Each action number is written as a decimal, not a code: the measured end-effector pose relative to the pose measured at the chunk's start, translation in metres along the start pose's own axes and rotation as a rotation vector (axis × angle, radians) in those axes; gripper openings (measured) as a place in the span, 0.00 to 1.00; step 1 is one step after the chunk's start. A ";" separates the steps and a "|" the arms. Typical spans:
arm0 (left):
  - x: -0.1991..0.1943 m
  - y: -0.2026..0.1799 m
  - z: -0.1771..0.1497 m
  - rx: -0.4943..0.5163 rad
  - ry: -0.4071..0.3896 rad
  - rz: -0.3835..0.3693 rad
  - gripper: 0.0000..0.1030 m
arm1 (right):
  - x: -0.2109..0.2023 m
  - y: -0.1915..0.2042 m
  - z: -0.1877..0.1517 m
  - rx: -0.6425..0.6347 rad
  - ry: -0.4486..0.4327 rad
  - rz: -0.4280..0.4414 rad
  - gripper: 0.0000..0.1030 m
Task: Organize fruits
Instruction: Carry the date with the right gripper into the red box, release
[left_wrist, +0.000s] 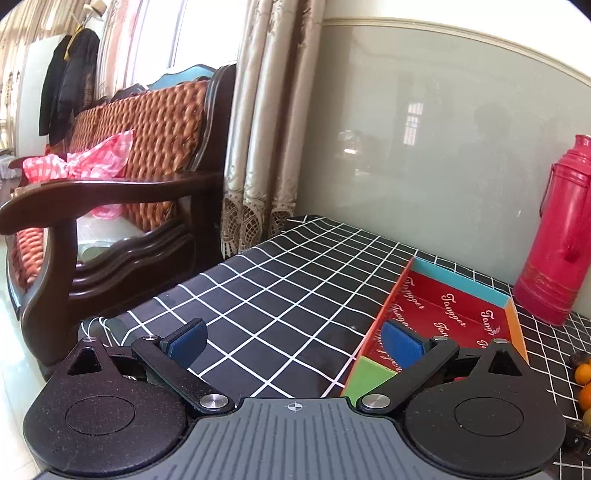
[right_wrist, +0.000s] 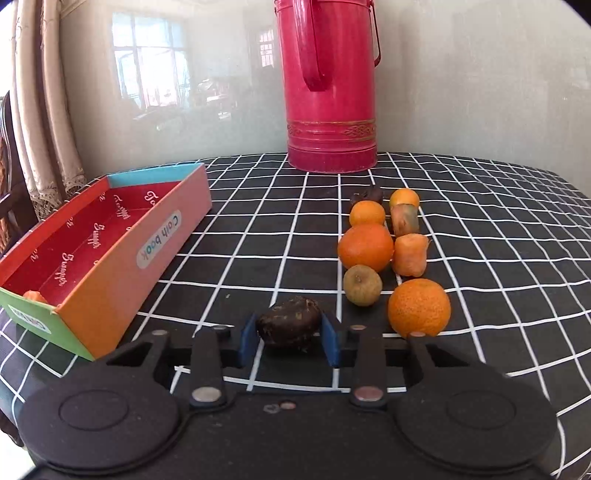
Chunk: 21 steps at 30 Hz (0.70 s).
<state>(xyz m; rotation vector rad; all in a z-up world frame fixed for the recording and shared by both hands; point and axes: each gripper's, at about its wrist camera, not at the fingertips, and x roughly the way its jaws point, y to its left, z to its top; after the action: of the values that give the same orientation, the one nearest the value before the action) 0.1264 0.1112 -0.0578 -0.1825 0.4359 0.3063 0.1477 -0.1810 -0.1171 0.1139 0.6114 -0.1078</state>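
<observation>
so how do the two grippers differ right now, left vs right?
The left gripper stands wide open with nothing between its pads; the right gripper is narrowed around the dark brown fruit, pads at its sides. The left points over bare checked tablecloth beside the coloured box; the right faces the fruit cluster. Both have blue pads.

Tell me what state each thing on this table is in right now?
Left gripper: open, empty.
Right gripper: shut on the dark fruit.
Box: open-topped, one orange piece inside at its near end.
Red flask: upright.
Loose fruits: clustered on the checked cloth.
</observation>
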 end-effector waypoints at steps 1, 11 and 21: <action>0.001 0.002 0.000 -0.006 0.003 0.001 0.97 | -0.001 0.002 0.000 -0.004 -0.006 0.003 0.28; 0.006 0.012 -0.002 -0.032 0.023 0.020 0.97 | -0.035 0.040 0.021 -0.064 -0.185 0.194 0.28; 0.009 0.030 -0.002 -0.045 0.031 0.070 0.97 | -0.020 0.101 0.027 -0.214 -0.171 0.311 0.29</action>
<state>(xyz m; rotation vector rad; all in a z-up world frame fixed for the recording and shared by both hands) 0.1236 0.1414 -0.0673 -0.2164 0.4675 0.3826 0.1608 -0.0835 -0.0759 -0.0091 0.4251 0.2463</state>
